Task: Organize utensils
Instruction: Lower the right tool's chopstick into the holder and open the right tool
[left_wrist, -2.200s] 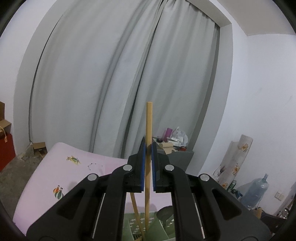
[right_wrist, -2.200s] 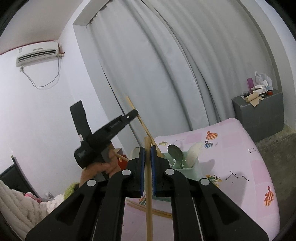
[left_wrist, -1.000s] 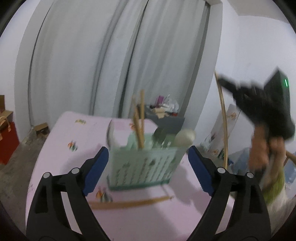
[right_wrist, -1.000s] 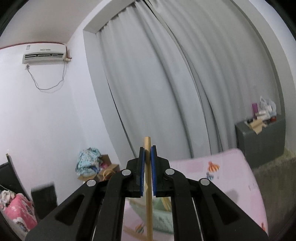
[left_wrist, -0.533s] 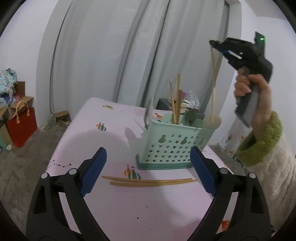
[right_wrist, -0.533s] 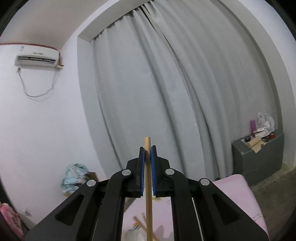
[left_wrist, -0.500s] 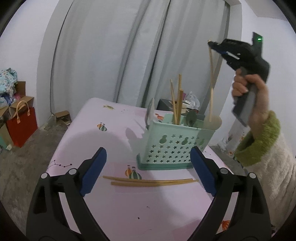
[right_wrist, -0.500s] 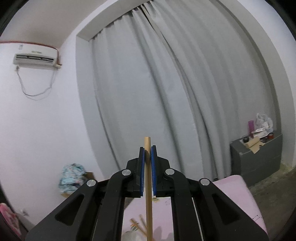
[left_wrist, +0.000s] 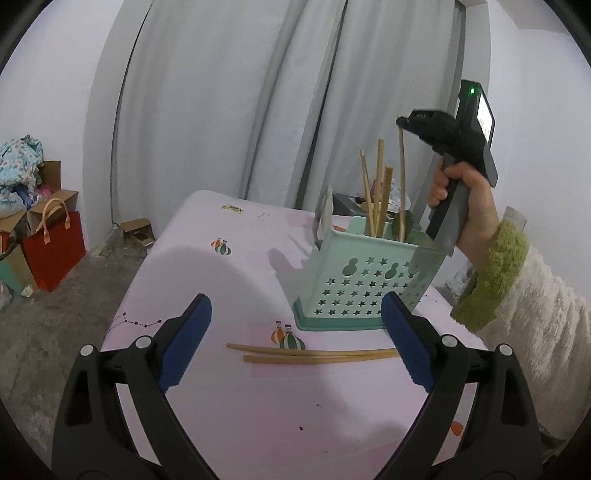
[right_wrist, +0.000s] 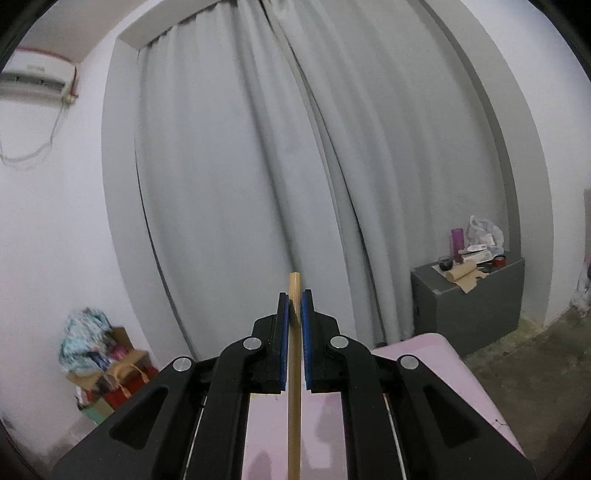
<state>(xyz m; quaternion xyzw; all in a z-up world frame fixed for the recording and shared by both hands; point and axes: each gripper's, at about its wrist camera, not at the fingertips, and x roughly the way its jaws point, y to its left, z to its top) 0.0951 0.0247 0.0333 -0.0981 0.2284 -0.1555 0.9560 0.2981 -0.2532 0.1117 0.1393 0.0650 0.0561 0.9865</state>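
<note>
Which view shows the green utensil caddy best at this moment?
The left wrist view: the green utensil caddy stands in full on the pink table, chopsticks upright inside. The right wrist view shows none of it, only the right gripper shut on a chopstick.

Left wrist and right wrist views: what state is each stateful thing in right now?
Left hand-held gripper: open, empty.
Right hand-held gripper: shut on a chopstick, held upright over the holder.
Green utensil holder: upright on the pink table, chopsticks and spoons standing in it.
Two loose chopsticks: lying flat on the table before the holder.
</note>
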